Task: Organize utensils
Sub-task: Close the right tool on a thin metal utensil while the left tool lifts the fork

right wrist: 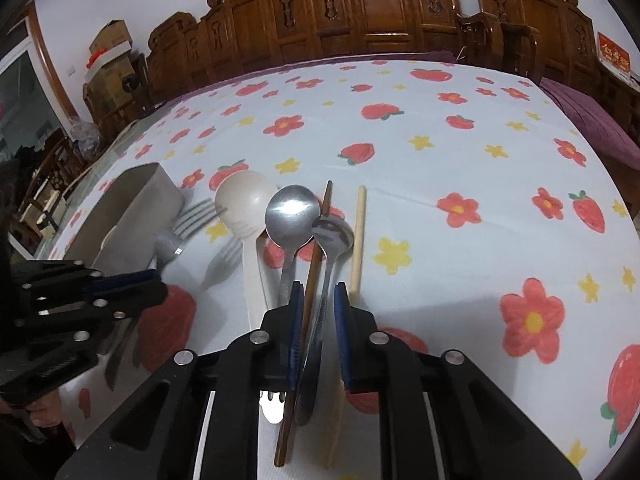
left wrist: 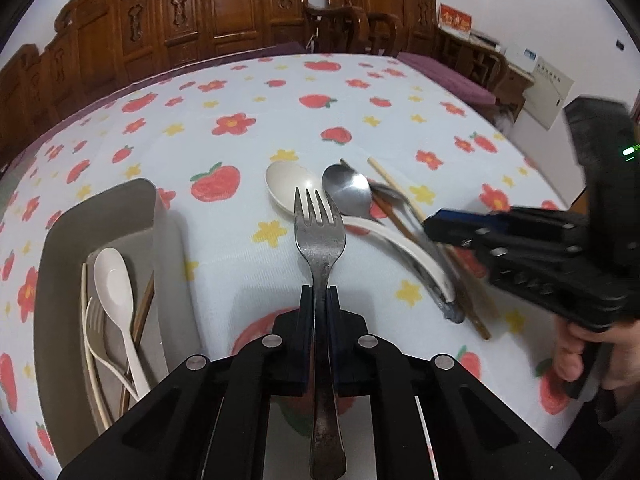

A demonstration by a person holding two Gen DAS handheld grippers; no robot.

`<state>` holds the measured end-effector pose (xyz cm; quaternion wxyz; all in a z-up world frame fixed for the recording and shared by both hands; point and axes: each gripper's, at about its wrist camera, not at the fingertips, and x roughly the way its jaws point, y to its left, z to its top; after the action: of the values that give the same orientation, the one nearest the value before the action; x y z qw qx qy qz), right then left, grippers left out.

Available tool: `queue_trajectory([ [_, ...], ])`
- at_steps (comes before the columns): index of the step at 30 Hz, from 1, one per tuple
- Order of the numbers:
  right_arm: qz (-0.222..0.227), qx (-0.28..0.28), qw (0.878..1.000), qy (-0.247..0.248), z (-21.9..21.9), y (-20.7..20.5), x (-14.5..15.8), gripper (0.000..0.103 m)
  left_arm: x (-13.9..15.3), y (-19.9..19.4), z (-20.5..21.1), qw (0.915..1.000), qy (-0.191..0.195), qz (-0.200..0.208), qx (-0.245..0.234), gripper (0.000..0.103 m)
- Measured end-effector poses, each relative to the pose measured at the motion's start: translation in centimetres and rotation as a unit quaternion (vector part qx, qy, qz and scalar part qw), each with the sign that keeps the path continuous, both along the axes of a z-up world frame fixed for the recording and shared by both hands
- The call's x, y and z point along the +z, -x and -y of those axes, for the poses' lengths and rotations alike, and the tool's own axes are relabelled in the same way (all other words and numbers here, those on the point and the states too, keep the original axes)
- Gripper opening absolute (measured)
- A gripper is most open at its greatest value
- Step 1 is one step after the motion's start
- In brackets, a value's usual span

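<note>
My left gripper point(left wrist: 318, 294) is shut on the handle of a metal fork point(left wrist: 319, 236), held above the cloth with its tines pointing away. A grey tray point(left wrist: 60, 240) at the left holds a white spoon point(left wrist: 116, 284), a cream fork and chopsticks. Loose on the table lie a white spoon point(right wrist: 244, 200), a metal spoon point(right wrist: 292, 216), a second metal spoon point(right wrist: 334, 236), a dark chopstick point(right wrist: 320, 236) and a pale chopstick point(right wrist: 358, 240). My right gripper point(right wrist: 318, 290) straddles the dark chopstick and a spoon handle, its jaws narrow, with a slit showing at the right pad.
A flower and strawberry tablecloth point(right wrist: 460, 140) covers the table. Carved wooden chairs point(left wrist: 224, 12) line the far edge. A hand point(left wrist: 576, 352) holds the right gripper's grip at the table's right. Another fork's tines point(right wrist: 272, 408) show under the right gripper.
</note>
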<state>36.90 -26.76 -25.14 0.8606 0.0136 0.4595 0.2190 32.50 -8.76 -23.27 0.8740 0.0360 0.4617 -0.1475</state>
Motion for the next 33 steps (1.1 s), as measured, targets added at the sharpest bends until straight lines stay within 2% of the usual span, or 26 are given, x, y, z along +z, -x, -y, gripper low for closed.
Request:
queue_trajectory([
  [8,-0.008,-0.019,0.999,0.029,-0.7,-1.3,-1.0,0.016,2.1,0.6,-0.1,0.9993,0.027,0.023,-0.008,0.006],
  [16,0.01,-0.021,0.998,0.061,-1.8,-2.2,-1.2,0.016,3.5,1.1,-0.4,0.9983,0.04,0.041,-0.005,0.006],
  [18,0.011,-0.022,0.997,0.067,-1.9,-2.2,-1.1,0.015,3.8,1.3,-0.4,0.9982,0.041,0.045,-0.007,0.006],
  [20,0.012,-0.026,0.997,0.076,-1.9,-2.2,-1.1,0.008,4.0,1.5,-0.4,0.998,0.041,0.048,-0.007,0.006],
  [25,0.009,-0.032,0.997,0.07,-1.4,-1.9,-1.0,0.003,4.7,1.8,-0.7,0.9975,0.044,0.055,-0.006,0.006],
  [33,0.04,-0.041,0.997,0.045,-1.0,-0.3,1.5,0.003,6.1,2.6,-1.9,0.9963,0.05,0.069,0.002,0.006],
])
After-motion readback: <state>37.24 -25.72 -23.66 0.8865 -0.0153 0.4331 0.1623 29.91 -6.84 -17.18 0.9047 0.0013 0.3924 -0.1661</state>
